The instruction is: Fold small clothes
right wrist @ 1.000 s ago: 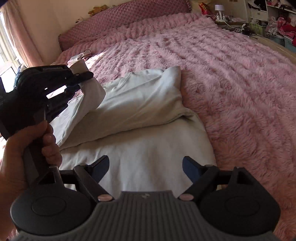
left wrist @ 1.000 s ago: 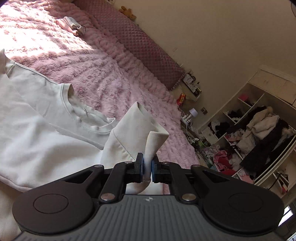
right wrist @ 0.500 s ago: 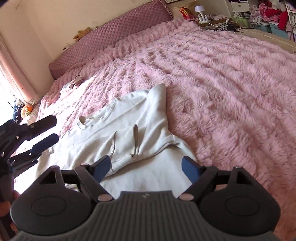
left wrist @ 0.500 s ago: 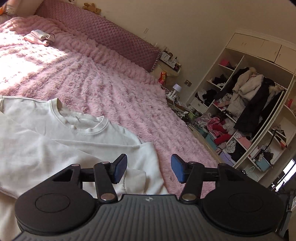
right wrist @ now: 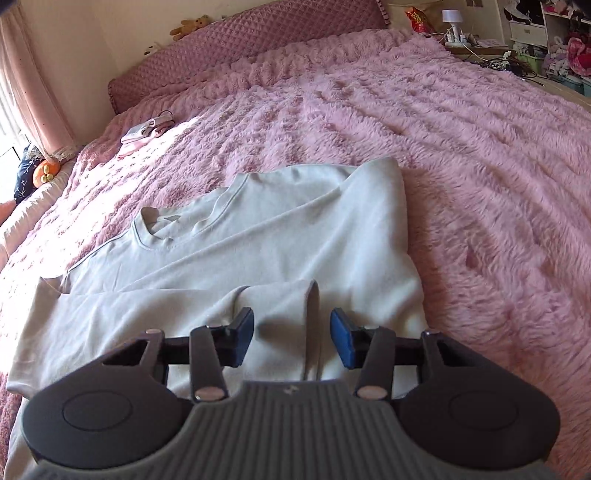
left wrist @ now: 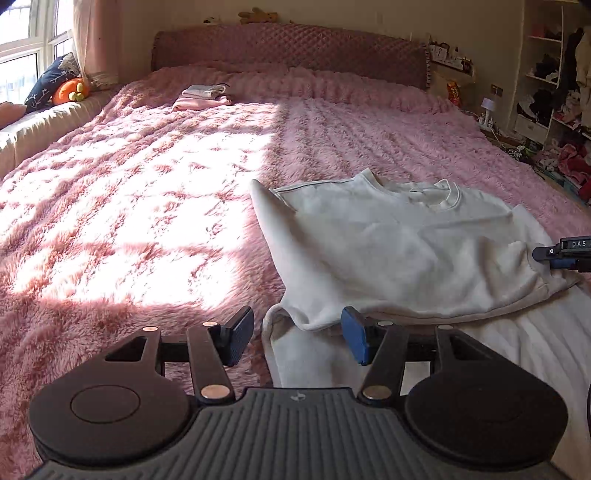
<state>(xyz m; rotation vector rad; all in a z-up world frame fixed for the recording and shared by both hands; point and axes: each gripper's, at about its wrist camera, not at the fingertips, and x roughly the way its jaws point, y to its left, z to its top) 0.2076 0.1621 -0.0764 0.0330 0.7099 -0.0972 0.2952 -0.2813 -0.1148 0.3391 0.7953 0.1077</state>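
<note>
A white sweatshirt (left wrist: 399, 254) lies on the pink fluffy bed cover (left wrist: 147, 221), with a sleeve folded across its body. My left gripper (left wrist: 297, 336) is open and empty, low over the shirt's near left corner, where a cuff lies between the jaws. In the right wrist view the sweatshirt (right wrist: 280, 236) shows its collar at left and a folded sleeve cuff (right wrist: 310, 306) just ahead. My right gripper (right wrist: 291, 338) is open and empty over that cuff. The right gripper's tip (left wrist: 565, 253) shows at the right edge of the left wrist view.
A folded pile of small clothes (left wrist: 203, 98) lies near the quilted headboard (left wrist: 288, 48). Cushions (left wrist: 55, 88) sit on the window ledge at left. A nightstand with a lamp (right wrist: 452, 18) and open shelves of clothes (left wrist: 561, 110) stand right of the bed.
My left gripper let go of the sleeve it held, opened, and swung left to the shirt's near corner. My right gripper moved in lower over the folded sleeve cuff.
</note>
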